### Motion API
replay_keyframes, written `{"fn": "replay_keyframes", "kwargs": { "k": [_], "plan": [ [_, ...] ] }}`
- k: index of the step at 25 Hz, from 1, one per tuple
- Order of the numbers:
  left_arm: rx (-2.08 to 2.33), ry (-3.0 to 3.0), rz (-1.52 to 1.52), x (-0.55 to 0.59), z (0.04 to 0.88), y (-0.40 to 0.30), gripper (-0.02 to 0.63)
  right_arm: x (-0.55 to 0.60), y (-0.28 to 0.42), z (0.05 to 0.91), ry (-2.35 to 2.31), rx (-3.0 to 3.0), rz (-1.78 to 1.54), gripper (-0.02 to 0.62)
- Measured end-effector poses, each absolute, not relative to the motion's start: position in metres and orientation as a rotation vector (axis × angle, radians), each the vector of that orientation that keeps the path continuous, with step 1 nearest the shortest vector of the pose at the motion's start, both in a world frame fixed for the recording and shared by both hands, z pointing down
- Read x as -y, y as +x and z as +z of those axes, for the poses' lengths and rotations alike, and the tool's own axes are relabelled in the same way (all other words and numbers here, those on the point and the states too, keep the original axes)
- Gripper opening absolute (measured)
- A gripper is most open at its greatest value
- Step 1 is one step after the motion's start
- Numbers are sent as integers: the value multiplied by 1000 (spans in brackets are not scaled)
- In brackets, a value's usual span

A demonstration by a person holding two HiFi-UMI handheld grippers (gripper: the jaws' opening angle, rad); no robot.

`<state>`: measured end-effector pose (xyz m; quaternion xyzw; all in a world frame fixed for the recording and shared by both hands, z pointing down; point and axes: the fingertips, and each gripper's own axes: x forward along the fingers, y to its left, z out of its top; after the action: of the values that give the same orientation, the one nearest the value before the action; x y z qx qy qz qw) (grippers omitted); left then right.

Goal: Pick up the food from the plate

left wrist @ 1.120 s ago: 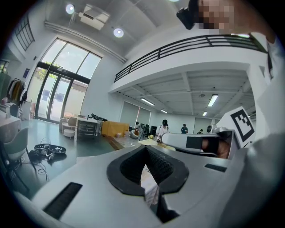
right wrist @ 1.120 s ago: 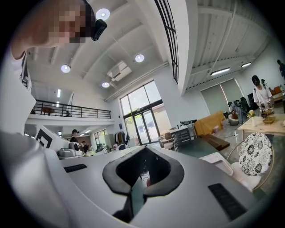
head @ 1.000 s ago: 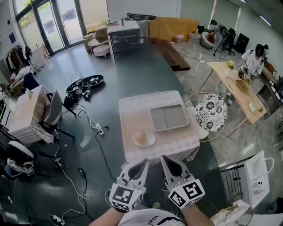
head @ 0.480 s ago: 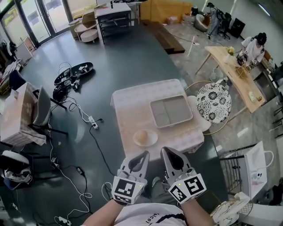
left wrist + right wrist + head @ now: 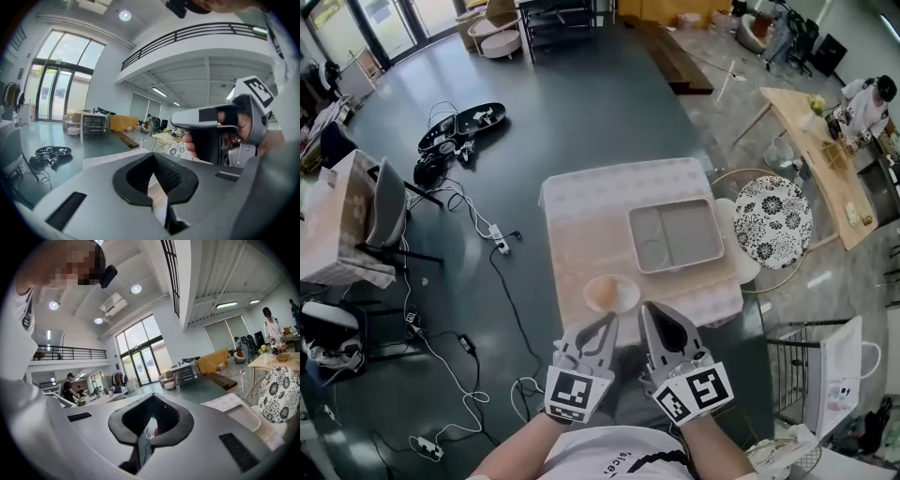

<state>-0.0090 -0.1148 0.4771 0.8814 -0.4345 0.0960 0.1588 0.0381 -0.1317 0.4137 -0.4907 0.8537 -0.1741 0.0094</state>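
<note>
A round tan piece of food (image 5: 599, 295) lies on a small white plate (image 5: 623, 298) near the front edge of the cloth-covered table (image 5: 591, 211). My left gripper (image 5: 607, 322) hovers just short of the plate, its tips at the table's near edge, jaws shut and empty. Beside it, right of the plate, my right gripper (image 5: 650, 312) is also shut with nothing in it. In the left gripper view the closed jaws (image 5: 153, 156) point over the table, and the right gripper (image 5: 225, 126) shows in a hand. The right gripper view's jaws (image 5: 152, 397) meet too.
A grey two-compartment tray (image 5: 675, 234) sits on the table's right half, also seen as the tray (image 5: 240, 416). A flower-patterned round stool (image 5: 773, 220) stands right of the table. Cables and a power strip (image 5: 499, 246) lie on the dark floor to the left. A person works at a far table (image 5: 839, 141).
The view has closed in on the table. Both grippers have come forward, and their tips now reach the table's front edge by the plate. Both stay shut.
</note>
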Motion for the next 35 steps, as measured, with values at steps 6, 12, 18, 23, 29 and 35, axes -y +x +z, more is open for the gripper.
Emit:
{"fn": "replay_keyframes", "kwargs": {
  "k": [6, 12, 18, 23, 29, 35],
  "plan": [
    [1305, 2470, 325, 142, 505, -3, 5, 161, 42, 435, -1469, -2709, -584, 14],
    [1303, 2447, 356, 151, 546, -6, 5, 172, 41, 459, -1479, -2708, -606, 14],
    [1275, 2428, 361, 155, 595, 0, 18, 171, 50, 494, -1507, -2666, -632, 14],
    [1265, 2410, 423, 162, 635, 1, 192, 176, 48, 518, -1511, -2650, -655, 14],
    [1304, 2402, 515, 167, 684, 2, 281, 178, 51, 541, -1492, -2646, -671, 14],
    [1291, 2404, 603, 173, 723, 1, 321, 184, 49, 567, -1481, -2647, -696, 14]
  ]
}}
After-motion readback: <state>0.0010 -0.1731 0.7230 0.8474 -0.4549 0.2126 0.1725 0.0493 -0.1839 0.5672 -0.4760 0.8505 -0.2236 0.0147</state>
